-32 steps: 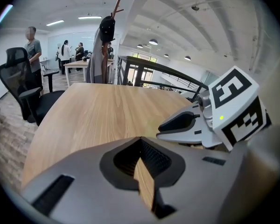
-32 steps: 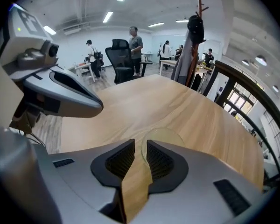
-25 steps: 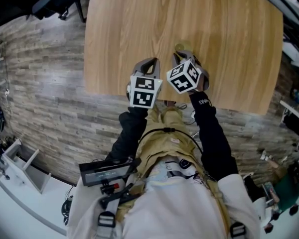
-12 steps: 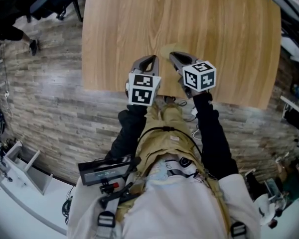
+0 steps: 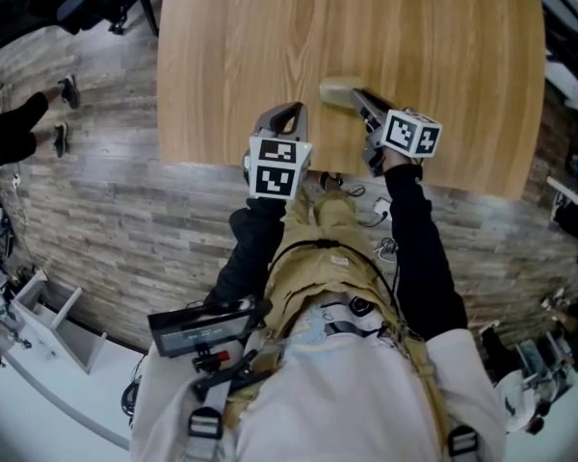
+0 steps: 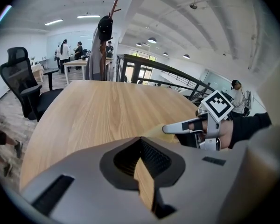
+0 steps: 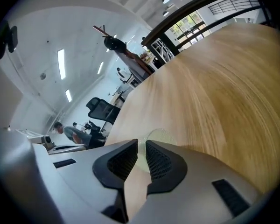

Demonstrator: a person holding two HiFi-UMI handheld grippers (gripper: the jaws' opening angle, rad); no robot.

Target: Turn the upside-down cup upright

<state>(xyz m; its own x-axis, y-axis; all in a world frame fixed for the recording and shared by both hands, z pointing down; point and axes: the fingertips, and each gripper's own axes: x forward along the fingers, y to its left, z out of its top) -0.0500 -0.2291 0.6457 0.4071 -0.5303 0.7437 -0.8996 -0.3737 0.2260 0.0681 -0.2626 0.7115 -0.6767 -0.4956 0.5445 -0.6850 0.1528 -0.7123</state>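
At head view's upper centre the cup was pinched by its thin wall in the right gripper, jaws just easing open, so it could slip and topple; left gripper jaws were pressed together, empty.

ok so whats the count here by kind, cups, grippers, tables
cup: 1
grippers: 2, the left gripper and the right gripper, whose jaws have just opened slightly with the cup's wall between them
table: 1
total: 4
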